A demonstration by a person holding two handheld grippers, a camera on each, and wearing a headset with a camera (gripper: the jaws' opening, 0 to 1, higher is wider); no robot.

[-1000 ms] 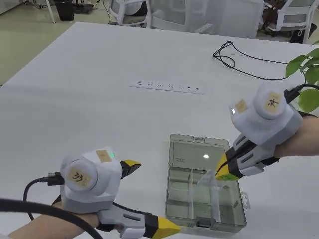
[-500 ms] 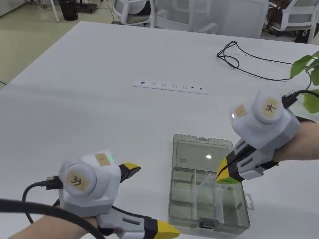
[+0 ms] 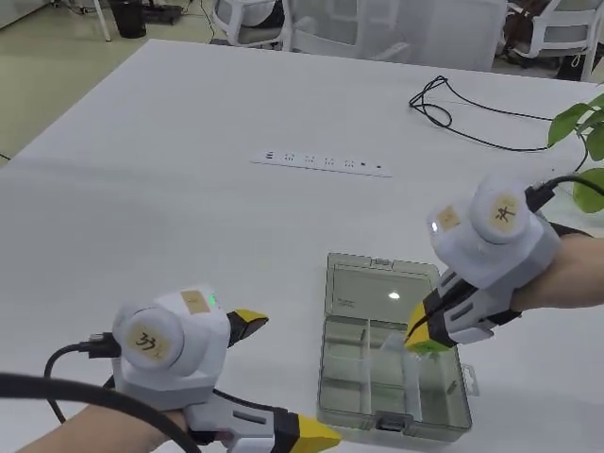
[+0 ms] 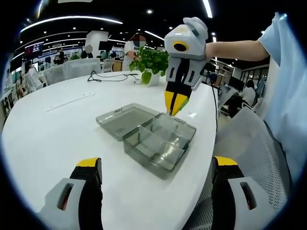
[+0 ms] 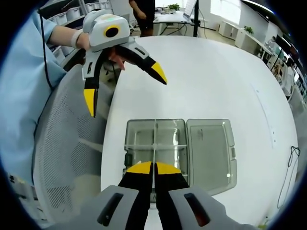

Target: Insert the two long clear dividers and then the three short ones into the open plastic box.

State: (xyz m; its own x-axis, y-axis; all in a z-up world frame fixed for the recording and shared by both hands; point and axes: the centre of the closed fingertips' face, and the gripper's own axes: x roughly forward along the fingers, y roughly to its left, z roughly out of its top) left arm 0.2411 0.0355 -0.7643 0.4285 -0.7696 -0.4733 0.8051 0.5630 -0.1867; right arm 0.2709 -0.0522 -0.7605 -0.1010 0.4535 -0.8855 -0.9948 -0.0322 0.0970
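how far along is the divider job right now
Done: the plastic box lies open, with at least one clear divider apparently seated inside. In hand: the right gripper is shut on a second divider, held over the box's right half; the left gripper is open and empty. Left: seating this piece and the rest, though the clear parts are too faint to count.

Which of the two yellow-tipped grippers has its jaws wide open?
The left gripper: its jaws stand far apart, holding nothing. The right gripper is shut on a thin clear divider over the open grey plastic box.
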